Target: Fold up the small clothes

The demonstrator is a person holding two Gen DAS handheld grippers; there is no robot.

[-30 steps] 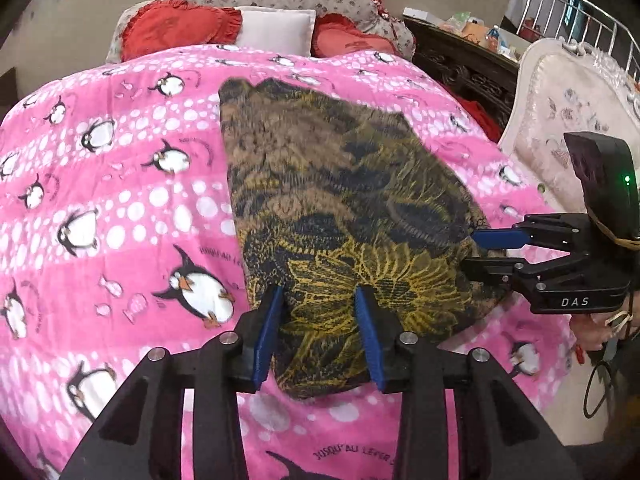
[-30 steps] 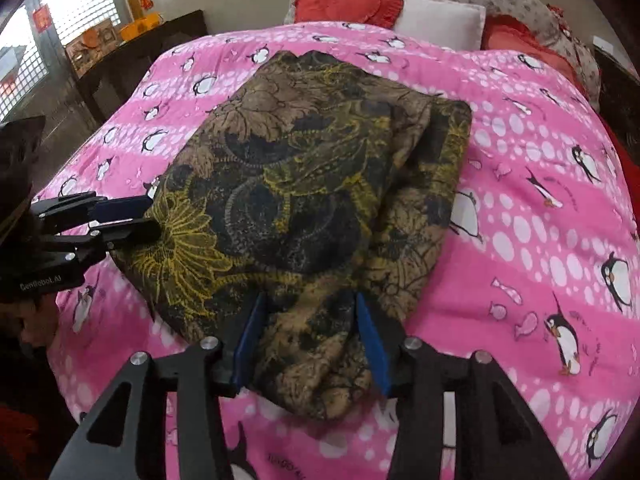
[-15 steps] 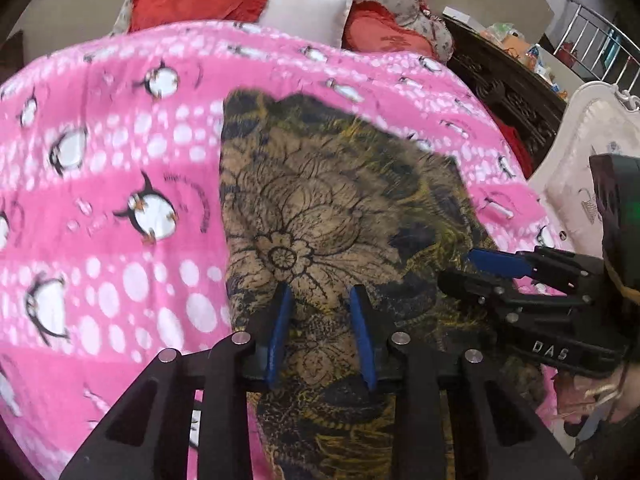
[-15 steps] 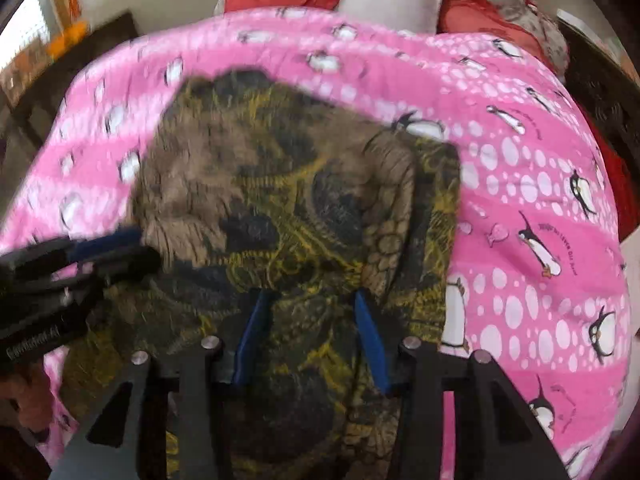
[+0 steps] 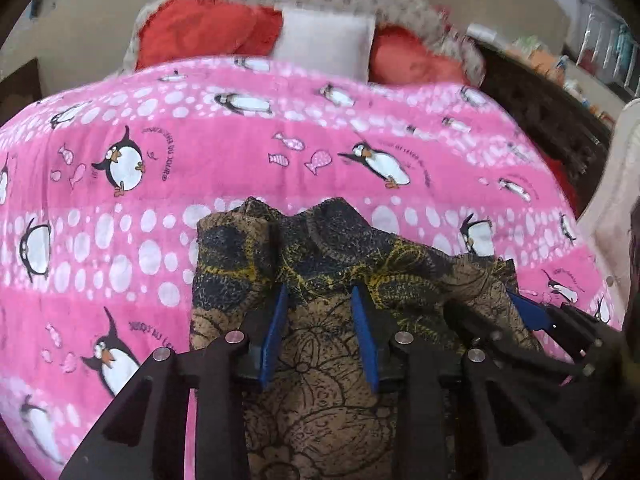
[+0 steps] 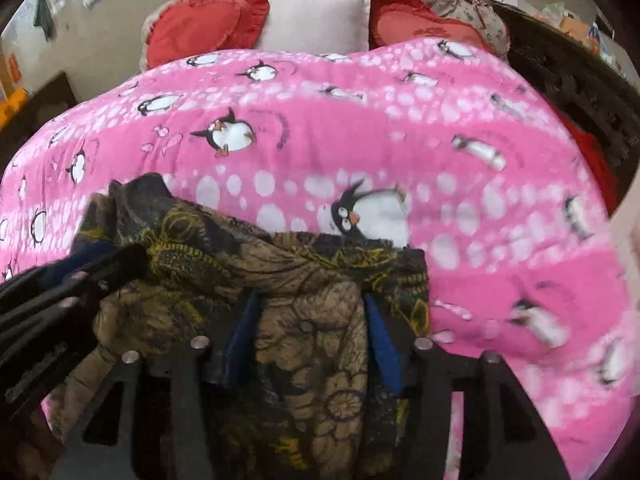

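On the bed, across the near part of the pink penguin blanket (image 5: 192,152), lies the dark brown-and-yellow patterned garment (image 5: 320,360), bunched and doubled over on itself rather than spread flat. It looks like a fold in progress, with the near hem carried up over the body of the cloth.

At the left edge of the garment, the left claw (image 5: 320,328) has cloth lying between its blue pads (image 5: 274,332). The pads stand visibly apart, so whether they pinch that layer or only straddle it cannot be told. Holding low and close to the blanket would keep the fold from slumping.

Further right, the right claw (image 6: 310,340) sits at the garment's other edge, a thick wad of cloth (image 6: 316,320) filling the gap between its pads; it appears to be clamped on the garment. A grip at each side suggests both corners are being carried together so the edge lands straight.

Beyond the cloth the blanket runs bare up to the red pillows (image 6: 200,28) and a white one (image 6: 316,20) at the head of the bed.

No box, basket or other container shows in either view.
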